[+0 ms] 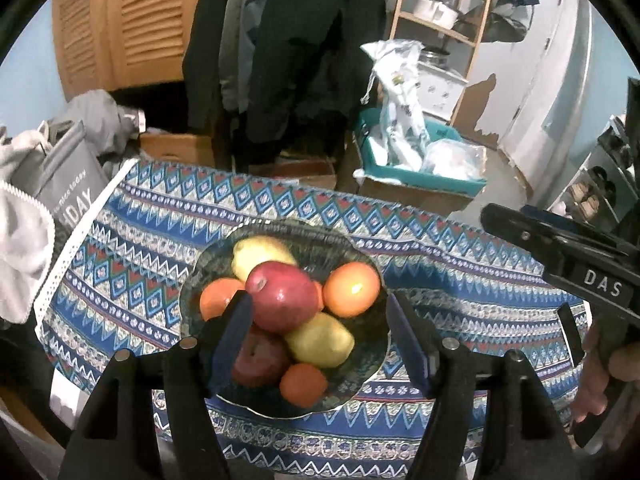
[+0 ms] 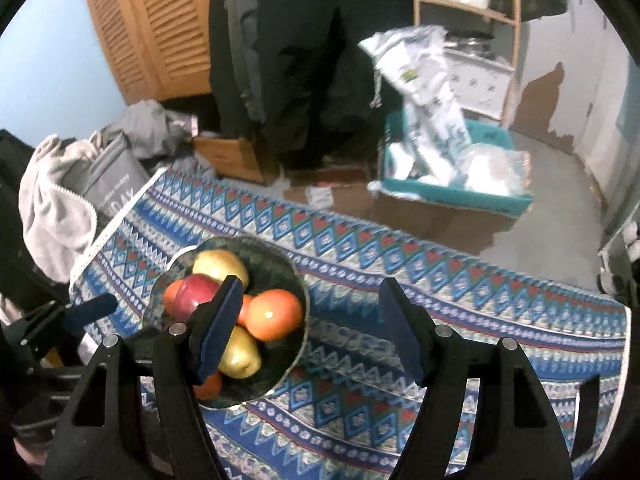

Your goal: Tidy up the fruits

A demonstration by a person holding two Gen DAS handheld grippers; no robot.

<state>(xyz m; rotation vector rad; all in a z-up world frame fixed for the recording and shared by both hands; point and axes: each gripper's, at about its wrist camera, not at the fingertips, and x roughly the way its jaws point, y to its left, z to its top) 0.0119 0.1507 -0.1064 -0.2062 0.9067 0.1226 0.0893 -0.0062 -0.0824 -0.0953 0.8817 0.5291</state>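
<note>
Both claws, left claw [image 1: 320, 320] & right claw [image 2: 308, 316], are half-wide, holding nothing; fruit's piled in the dark glass bowl [image 1: 352, 384] at frame centre, so lift clear w/o bumping the rim.

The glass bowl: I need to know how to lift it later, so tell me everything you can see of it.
The glass bowl is dark, see-through and shallow, with a wavy, scalloped rim. It sits upright on the patterned blue tablecloth, nearer the cloth's left end. It is heaped with fruit: two red apples, two yellow pears and several oranges, one apple on top. In both wrist views nothing but the cloth and the fruit touches it; no tool holds it.
</note>
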